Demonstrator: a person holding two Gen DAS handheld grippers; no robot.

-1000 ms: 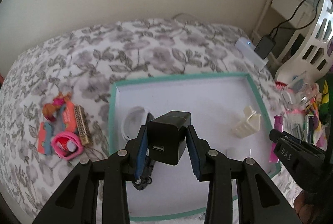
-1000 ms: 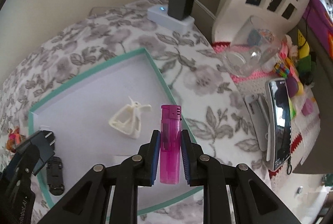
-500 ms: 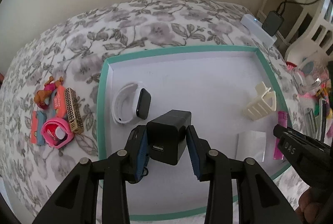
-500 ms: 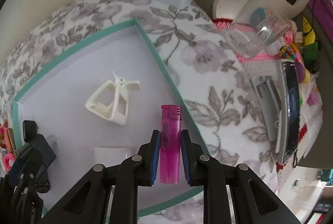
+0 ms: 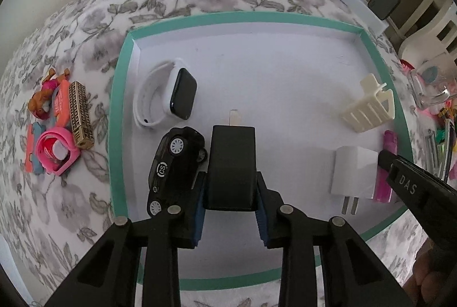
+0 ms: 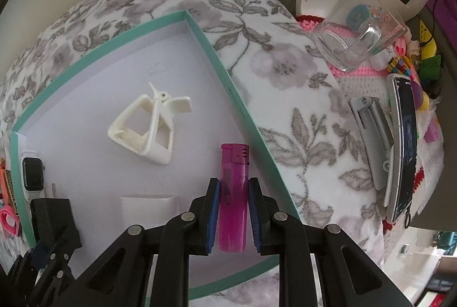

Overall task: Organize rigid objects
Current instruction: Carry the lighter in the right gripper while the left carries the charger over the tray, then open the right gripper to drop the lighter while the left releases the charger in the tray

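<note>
Toy car [image 5: 174,164] partly hidden behind black charger [image 5: 232,164]

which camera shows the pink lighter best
The right wrist view. There the pink lighter stands whole and central, clamped in the right gripper over the tray. The left wrist view shows only a strip of it at the right edge, partly hidden behind that gripper and the white charger.

The right claw [image 6: 232,217] clamps a pink lighter [image 6: 232,192] over the teal-rimmed tray [image 6: 242,107].
</note>
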